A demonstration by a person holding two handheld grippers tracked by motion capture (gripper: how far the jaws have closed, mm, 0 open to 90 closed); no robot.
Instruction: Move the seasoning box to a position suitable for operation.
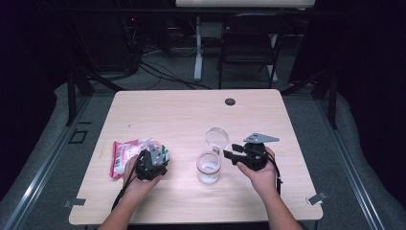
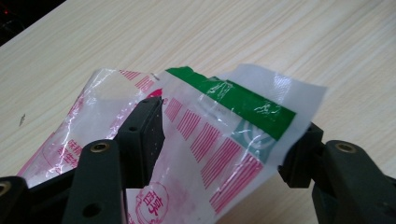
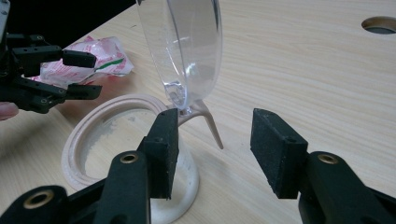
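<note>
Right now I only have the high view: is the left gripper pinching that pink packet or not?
Observer: No. The left gripper is open; the packet sits between its fingers, not pinched.
Operator: Any markings on it?
Observer: Pink stripes, with a green band across one end.
Operator: And the jar, is it ready?
Observer: The right gripper view shows the jar with its clear lid hinged upright and a white dusting inside.
</note>
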